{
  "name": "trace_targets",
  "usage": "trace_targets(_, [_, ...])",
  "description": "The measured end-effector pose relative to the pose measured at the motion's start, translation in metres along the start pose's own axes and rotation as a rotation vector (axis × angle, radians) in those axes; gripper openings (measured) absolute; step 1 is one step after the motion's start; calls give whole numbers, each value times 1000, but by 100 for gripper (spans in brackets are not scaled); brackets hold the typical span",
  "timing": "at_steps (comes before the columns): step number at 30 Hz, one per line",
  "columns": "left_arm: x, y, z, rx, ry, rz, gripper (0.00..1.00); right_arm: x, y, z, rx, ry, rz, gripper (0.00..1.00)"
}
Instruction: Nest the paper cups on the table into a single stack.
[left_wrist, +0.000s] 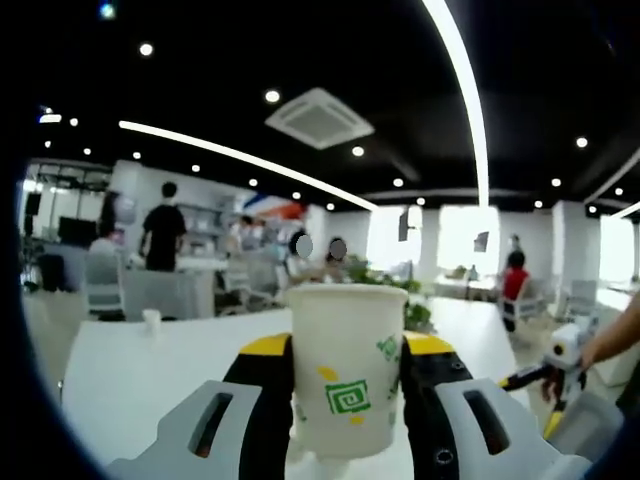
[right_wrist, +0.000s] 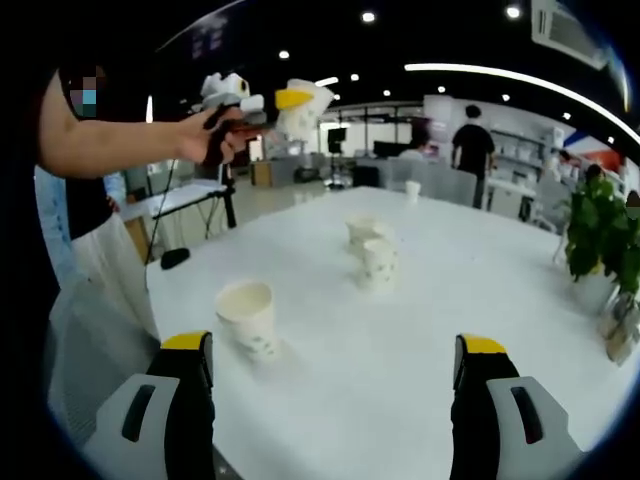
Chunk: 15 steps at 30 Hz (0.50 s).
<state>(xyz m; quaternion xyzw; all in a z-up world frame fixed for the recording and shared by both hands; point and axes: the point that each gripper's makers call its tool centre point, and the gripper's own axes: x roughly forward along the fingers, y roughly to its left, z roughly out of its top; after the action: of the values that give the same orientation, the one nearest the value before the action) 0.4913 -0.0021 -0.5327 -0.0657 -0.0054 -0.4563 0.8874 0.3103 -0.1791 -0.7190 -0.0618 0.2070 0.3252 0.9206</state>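
Left gripper (left_wrist: 347, 385) clamped on an upright paper cup (left_wrist: 347, 368), yellow-tipped jaws pressing its two sides, green square-spiral print facing the lens. Held cup raised above the white table (left_wrist: 140, 370), its base cut off at the bottom edge of the left gripper view. Same gripper seen from outside in the right gripper view (right_wrist: 290, 108), gripped in a person's hand (right_wrist: 215, 135) high over the table's far-left edge, the cup there only a pale blur at the jaw tips. Right gripper (right_wrist: 332, 375) released, jaws spread wide with bare tabletop between them, nothing held.

Shown by the right gripper view alone: a near cup (right_wrist: 248, 318) standing upright just beyond the left jaw; farther in, a printed cup (right_wrist: 379, 265) touching or just in front of a rear cup (right_wrist: 361, 232), contact hard to judge; a small distant cup (right_wrist: 413, 190) near the far rim. Potted plant (right_wrist: 595, 245) at the right edge, partly cut off. In the left gripper view, one small cup (left_wrist: 151, 320) far back on the table, and the other gripper (left_wrist: 555, 365) entering from the right, mostly cropped, jaws unreadable there.
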Motion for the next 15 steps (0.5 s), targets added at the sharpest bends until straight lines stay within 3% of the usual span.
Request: trace_targets(15, [-7,-30,2,-10,-39,-41,40,-1,3,-1,2,-5,3,99])
